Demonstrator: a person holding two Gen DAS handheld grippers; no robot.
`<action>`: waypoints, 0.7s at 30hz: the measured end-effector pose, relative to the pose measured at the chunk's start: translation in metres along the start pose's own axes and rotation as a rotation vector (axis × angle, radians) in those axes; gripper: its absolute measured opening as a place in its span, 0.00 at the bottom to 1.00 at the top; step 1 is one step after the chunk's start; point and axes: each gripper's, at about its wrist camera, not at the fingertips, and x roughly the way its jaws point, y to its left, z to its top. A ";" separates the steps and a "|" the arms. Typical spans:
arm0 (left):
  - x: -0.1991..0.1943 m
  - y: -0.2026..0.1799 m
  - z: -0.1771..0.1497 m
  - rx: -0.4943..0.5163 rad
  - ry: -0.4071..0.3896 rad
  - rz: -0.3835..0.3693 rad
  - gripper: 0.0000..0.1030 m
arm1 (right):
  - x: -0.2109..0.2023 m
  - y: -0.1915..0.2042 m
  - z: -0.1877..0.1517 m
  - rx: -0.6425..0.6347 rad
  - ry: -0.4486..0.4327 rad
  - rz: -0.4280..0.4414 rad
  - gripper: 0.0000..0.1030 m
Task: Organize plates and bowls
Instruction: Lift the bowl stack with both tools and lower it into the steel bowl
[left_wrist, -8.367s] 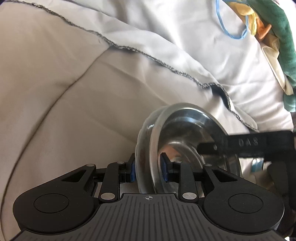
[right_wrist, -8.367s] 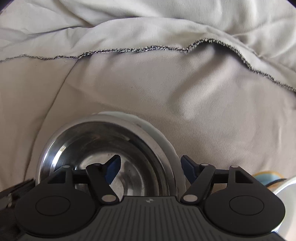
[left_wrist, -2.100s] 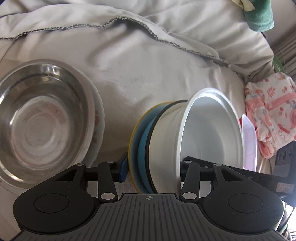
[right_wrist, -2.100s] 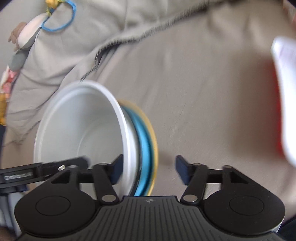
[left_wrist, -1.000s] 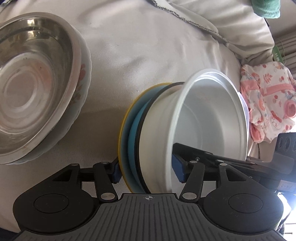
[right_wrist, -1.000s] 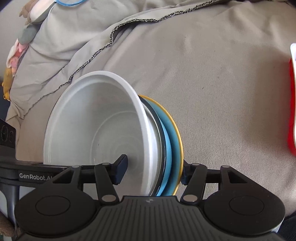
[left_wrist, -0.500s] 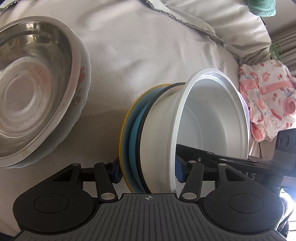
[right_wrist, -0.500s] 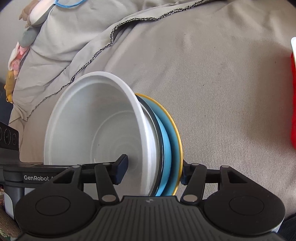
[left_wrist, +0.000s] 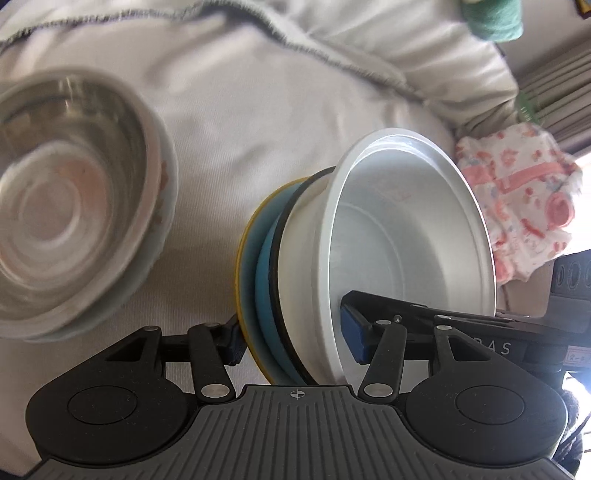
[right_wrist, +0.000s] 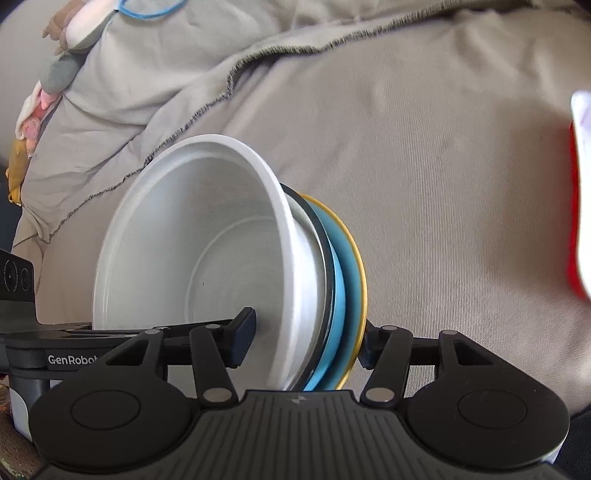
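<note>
A stack of a white bowl (left_wrist: 402, 240), a black-rimmed dish and blue and yellow plates (left_wrist: 258, 280) is held on edge above the grey bedsheet. My left gripper (left_wrist: 291, 341) is shut on this stack, one finger inside the bowl, one behind the yellow plate. My right gripper (right_wrist: 306, 339) is shut on the same stack (right_wrist: 207, 258) from the opposite side. A steel bowl (left_wrist: 62, 206) sits in a floral white plate (left_wrist: 162, 221) on the sheet at left.
A pink patterned cloth (left_wrist: 517, 195) lies at right, green cloth (left_wrist: 491, 18) at top. A red and white object (right_wrist: 580, 206) is at the right edge. Toys and a blue band (right_wrist: 147, 11) lie upper left on the rumpled sheet (right_wrist: 443, 166).
Both grippers keep their hold on the stack. The stack has been lifted and shifted slightly; the steel bowl now looks blurred and lower-left in the left wrist view.
</note>
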 end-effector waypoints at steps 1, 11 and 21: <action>-0.009 -0.001 0.002 0.013 -0.022 -0.008 0.55 | -0.006 0.007 0.002 -0.016 -0.015 -0.005 0.54; -0.108 0.059 0.019 -0.072 -0.225 0.028 0.55 | -0.003 0.125 0.052 -0.207 -0.063 0.061 0.55; -0.086 0.166 0.015 -0.257 -0.235 0.027 0.56 | 0.108 0.196 0.067 -0.236 0.129 -0.008 0.56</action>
